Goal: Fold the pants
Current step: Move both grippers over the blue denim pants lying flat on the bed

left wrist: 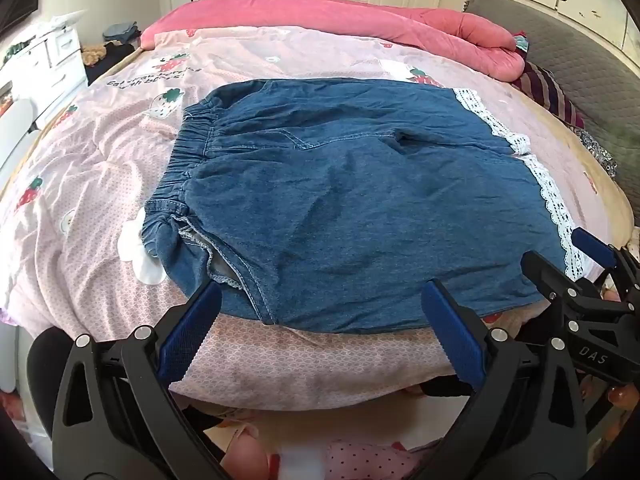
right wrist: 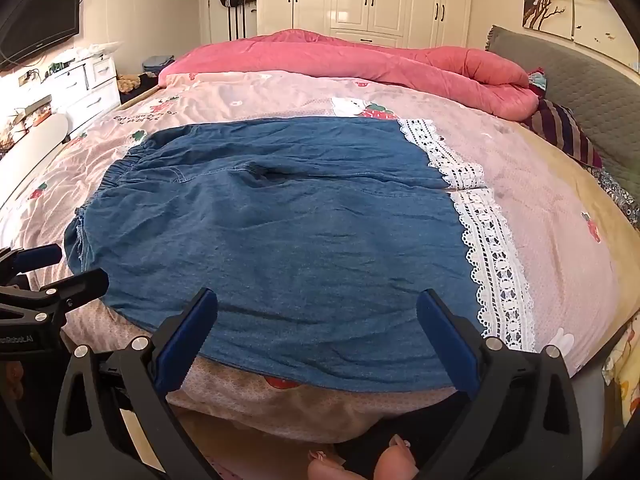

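Blue denim pants (left wrist: 340,208) (right wrist: 280,240) lie spread flat on a pink bedspread (left wrist: 100,184) (right wrist: 560,220). Their elastic waistband (left wrist: 188,152) (right wrist: 120,168) is at the left and the white lace hem (left wrist: 552,196) (right wrist: 492,248) at the right. My left gripper (left wrist: 322,300) is open over the near edge, towards the waistband end, and also shows in the right wrist view (right wrist: 76,266). My right gripper (right wrist: 318,300) is open over the near edge closer to the lace, and appears at the right of the left wrist view (left wrist: 556,248). Neither holds cloth.
A rolled pink quilt (left wrist: 360,20) (right wrist: 360,60) lies along the far side of the bed. A grey headboard (left wrist: 580,80) and striped cloth (right wrist: 560,128) are at the right. White drawers (right wrist: 88,84) stand at the left. A person's toes (right wrist: 396,456) show below the bed's near edge.
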{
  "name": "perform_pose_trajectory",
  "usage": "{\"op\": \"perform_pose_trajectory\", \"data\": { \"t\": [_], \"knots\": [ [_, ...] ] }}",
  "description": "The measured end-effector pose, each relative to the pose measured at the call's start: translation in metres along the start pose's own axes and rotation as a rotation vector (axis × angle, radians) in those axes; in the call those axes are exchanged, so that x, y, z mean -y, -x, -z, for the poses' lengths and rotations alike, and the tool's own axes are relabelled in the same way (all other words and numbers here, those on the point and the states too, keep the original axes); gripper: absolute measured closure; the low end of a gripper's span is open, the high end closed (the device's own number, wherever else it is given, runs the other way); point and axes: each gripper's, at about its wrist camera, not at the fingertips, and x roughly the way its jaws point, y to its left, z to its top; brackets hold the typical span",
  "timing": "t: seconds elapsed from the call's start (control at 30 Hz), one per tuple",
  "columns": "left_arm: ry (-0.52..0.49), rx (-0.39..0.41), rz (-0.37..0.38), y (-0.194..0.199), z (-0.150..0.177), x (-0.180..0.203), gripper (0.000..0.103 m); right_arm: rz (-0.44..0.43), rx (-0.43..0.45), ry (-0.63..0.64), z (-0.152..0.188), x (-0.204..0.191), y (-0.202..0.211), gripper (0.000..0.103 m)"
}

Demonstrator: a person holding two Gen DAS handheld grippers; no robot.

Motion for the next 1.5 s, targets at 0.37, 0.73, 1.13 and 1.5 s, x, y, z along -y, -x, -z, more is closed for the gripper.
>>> {"op": "perform_pose_trajectory", "data": {
  "t": [0.37, 0.73, 1.13, 1.5],
  "knots": [
    [-0.002, 0.002, -0.002, 0.002, -0.005, 0.003, 0.009, 0.001, 0.002, 0.0, 0.0, -0.002, 0.001, 0.004],
    [-0.004, 0.009, -0.002, 0.001, -0.001, -0.001, 0.009, 0.001, 0.0, 0.002, 0.0, -0.001, 0.0, 0.004],
    [-0.006, 0.047, -0.02, -0.003, -0.003, -0.005, 0.009, -0.004, -0.014, 0.002, -0.002, -0.001, -0.009, 0.004],
    [0.032, 0.053, 0.001, -0.012, -0.027, -0.028, 0.009, -0.03, -0.02, 0.054, -0.022, -0.003, -0.028, 0.004]
  ]
}}
